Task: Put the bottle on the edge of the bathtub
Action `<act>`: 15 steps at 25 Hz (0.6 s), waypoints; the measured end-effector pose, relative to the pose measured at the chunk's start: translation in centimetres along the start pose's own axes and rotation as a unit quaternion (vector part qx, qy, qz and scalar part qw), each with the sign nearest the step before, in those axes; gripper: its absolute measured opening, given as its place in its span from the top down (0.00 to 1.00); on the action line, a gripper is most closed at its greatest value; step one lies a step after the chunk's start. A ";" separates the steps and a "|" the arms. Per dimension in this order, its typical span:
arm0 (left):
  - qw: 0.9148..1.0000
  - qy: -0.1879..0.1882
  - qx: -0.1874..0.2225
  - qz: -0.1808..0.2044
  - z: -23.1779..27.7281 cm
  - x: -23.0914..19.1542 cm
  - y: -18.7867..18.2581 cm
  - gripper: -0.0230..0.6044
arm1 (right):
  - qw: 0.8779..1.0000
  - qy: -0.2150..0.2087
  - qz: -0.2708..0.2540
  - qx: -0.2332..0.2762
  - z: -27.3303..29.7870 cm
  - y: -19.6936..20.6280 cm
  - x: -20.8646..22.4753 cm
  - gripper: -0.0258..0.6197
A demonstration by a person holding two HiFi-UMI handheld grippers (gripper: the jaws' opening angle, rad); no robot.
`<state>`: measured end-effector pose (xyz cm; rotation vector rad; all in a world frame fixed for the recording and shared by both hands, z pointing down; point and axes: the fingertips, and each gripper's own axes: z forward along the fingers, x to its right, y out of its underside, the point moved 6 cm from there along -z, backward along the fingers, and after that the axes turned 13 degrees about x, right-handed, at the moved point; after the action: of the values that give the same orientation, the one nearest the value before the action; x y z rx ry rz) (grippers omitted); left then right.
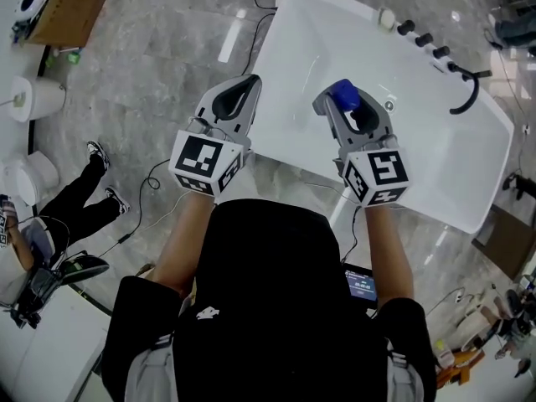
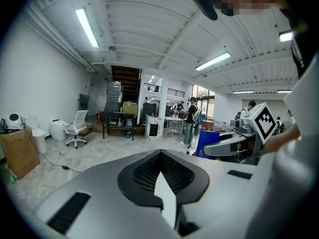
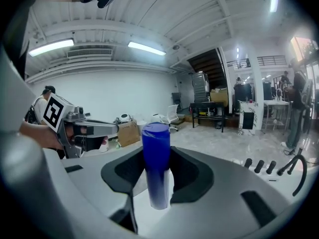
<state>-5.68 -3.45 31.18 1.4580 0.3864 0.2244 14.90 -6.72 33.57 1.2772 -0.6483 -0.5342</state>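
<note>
**A:** Where is the bottle, and who holds it?

**B:** In the head view, the right gripper (image 1: pixel 337 100) sits just right of centre, toward 1 o'clock. Its fingers pinch a slim blue bottle (image 1: pixel 343 94), which stands upright between them in the right gripper view. It hangs over the basin of a white bathtub (image 1: pixel 469 212), not yet on any edge. The left gripper (image 1: pixel 244 86) is at 11 o'clock, over the tub's left rim. Its fingers are pressed together with nothing between them.

**A:** What could go wrong from here?

**B:** Tipping is the main risk, I think. The bottle is tall and narrow, and the rim looks glossy and not very wide. If it is set down leaning, or let go before its base sits flat, it would likely topple — either into the basin or out onto the stone floor (image 1: pixel 167 74).

**A:** Does it matter which edge is picked?

**B:** Probably. The far rim, toward 1 o'clock, already carries three dark knobs (image 1: pixel 423 38) and a black faucet (image 1: pixel 469 95), so a bottle placed there could knock against them. The near rim, running from 6 toward 4 o'clock, looks bare, but the bottle could slide off it if it lands near the lip.

**A:** And the release itself?

**B:** The fingers wrap the bottle closely — if they spread unevenly, or draw back at an angle, one could drag the bottle over.
</note>
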 end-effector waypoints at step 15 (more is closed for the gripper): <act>0.995 0.094 -0.034 -0.018 7.3 -8.0 2.7 0.95 | 0.996 0.087 0.020 0.002 8.9 2.0 0.9 0.71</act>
<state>-10.03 -12.88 35.29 1.3670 0.5510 0.3442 9.27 -13.08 37.07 1.2952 -0.5276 -0.3835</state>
